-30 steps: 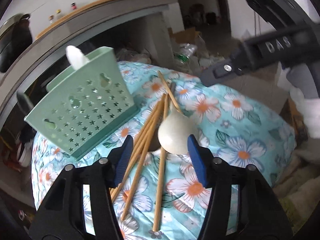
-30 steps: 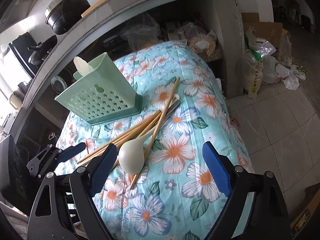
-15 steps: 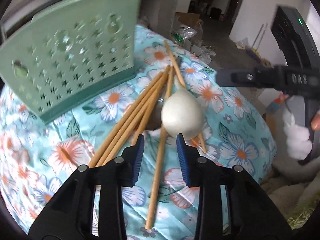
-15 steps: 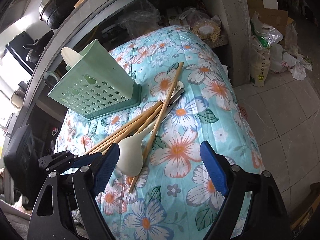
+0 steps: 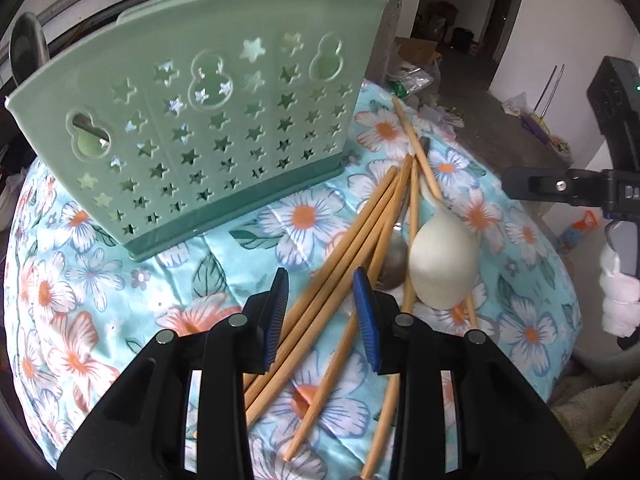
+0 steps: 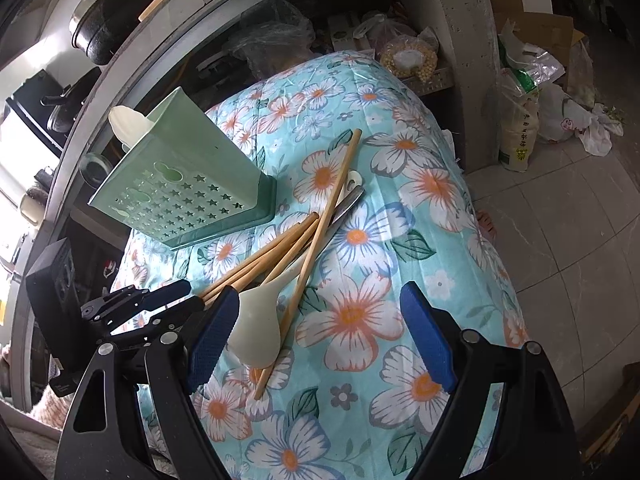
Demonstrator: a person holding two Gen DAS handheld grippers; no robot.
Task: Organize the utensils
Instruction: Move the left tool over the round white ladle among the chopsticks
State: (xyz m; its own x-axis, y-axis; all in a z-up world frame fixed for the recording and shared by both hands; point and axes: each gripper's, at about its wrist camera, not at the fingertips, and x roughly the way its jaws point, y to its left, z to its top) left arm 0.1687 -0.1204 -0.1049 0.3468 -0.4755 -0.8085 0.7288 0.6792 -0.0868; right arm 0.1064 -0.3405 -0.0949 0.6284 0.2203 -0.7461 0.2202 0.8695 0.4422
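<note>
**Left gripper lines up on the chopsticks**

The left gripper point(image 5: 322, 312) has just been closing and now stands narrow, with a few chopsticks point(image 5: 352, 236) between its blue pads, likely so it can pinch them. I cannot see the pads pressing yet. The chopsticks lie in a heap on the flowered cloth point(image 5: 80, 280), near the green holder point(image 5: 200, 136), beside a white spoon point(image 5: 444, 264). The right gripper point(image 6: 320, 336) hangs wide and empty, keeping clear.
</note>
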